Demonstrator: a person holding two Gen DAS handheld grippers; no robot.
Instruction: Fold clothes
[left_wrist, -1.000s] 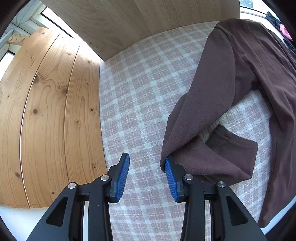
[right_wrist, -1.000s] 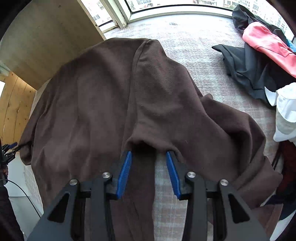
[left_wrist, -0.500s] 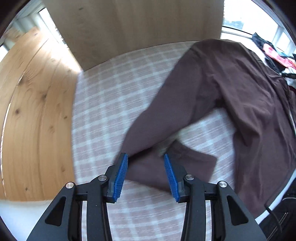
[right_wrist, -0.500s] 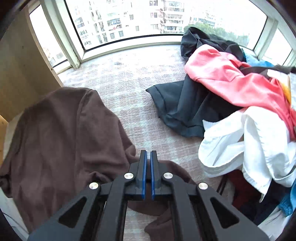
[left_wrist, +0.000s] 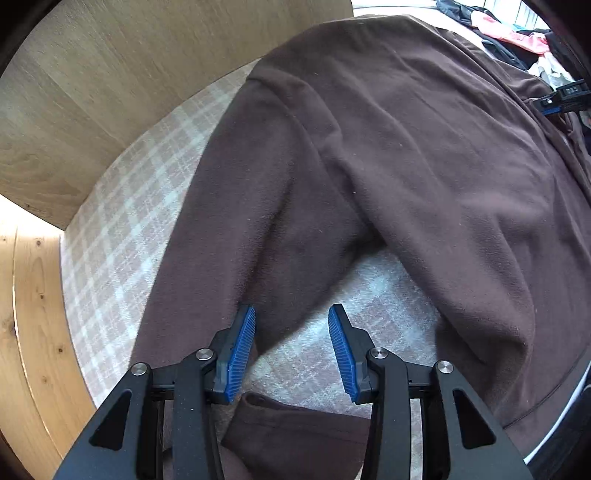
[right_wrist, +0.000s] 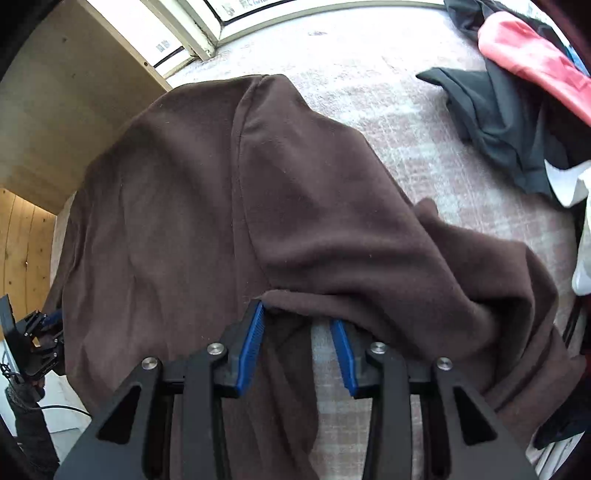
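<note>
So there's a brown fleece sweatshirt spread out flat over a checked pink-and-white cloth that covers the worktop, and it fills most of both views. In the left wrist view the left gripper sits at the bottom centre with its blue fingers spread wide, nothing clamped between them. One sleeve runs down from the upper middle of the frame to the left finger, and its cuff end lies folded back under the gripper near the bottom edge. In the right wrist view the right gripper is also at the bottom centre, fingers wide apart. A folded edge of the fleece lies right over the fingertips, but nothing is pinched. Wood panelling takes up the upper left of the left view. Over in the upper right of the right view there's a heap of other clothes: a dark grey garment, a pink one and something white at the right edge.
</note>
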